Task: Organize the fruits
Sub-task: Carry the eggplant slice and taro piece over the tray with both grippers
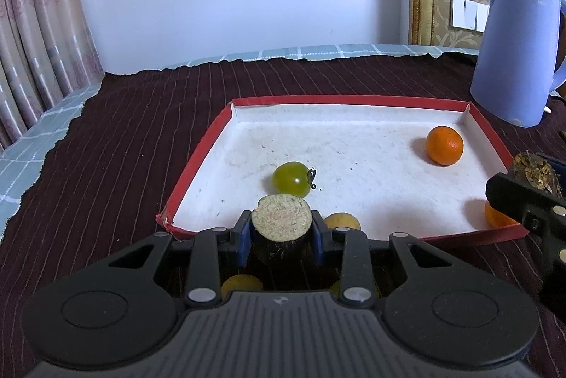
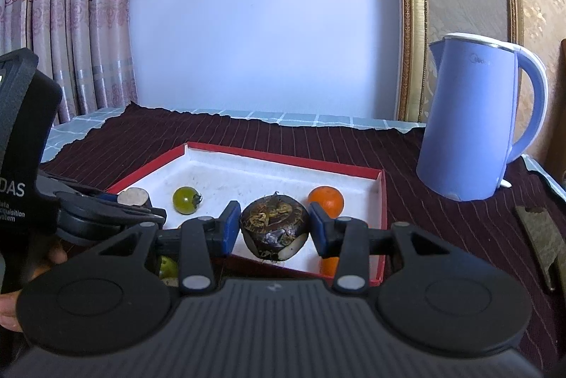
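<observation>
I see both gripping — left hand-held gripper (image 1: 282, 238) clamps a cut dark piece (image 1: 282, 226), right hand-held gripper (image 2: 272, 227) a dark fibrous fruit (image 2: 274, 225) — over the red tray (image 1: 198, 162).

Soft cool daylight, sharp focus, faint shadows, fisheye-bowed edges.
</observation>
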`<state>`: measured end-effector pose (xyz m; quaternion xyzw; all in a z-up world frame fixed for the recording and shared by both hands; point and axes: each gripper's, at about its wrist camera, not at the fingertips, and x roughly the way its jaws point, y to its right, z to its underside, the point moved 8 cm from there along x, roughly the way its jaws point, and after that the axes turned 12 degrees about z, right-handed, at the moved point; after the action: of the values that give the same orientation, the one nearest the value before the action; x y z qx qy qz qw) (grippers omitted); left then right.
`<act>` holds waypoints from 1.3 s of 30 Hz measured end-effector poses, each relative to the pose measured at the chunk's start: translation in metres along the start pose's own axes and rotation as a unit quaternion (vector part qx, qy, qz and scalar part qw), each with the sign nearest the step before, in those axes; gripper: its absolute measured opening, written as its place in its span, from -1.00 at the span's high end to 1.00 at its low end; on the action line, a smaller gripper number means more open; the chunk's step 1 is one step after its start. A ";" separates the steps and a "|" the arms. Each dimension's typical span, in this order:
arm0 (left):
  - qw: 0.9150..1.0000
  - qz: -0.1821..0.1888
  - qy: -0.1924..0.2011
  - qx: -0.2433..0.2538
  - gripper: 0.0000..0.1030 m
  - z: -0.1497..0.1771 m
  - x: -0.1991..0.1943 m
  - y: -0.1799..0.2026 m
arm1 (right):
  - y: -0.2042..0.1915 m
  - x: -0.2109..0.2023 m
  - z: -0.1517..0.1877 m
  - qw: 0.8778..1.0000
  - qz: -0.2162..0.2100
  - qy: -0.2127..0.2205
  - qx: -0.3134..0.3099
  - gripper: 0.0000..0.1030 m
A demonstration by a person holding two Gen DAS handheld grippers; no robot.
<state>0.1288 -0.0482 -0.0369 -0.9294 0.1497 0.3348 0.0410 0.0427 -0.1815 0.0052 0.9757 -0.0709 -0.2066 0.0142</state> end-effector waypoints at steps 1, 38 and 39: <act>1.000 0.000 0.001 0.000 0.37 -0.001 0.000 0.000 | 0.000 0.001 -0.001 1.000 0.000 0.000 -0.001 0.24; 1.000 -0.024 -0.004 0.020 0.37 -0.034 0.029 -0.001 | -0.001 0.037 -0.015 1.000 0.003 -0.006 -0.006 0.24; 0.999 -0.024 -0.005 0.021 0.37 -0.034 0.030 -0.001 | 0.000 0.037 -0.016 1.000 0.004 -0.006 -0.006 0.24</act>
<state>0.1722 -0.0609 -0.0297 -0.9299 0.1341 0.3354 0.0690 0.0828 -0.1864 0.0044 0.9741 -0.0733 -0.2128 0.0200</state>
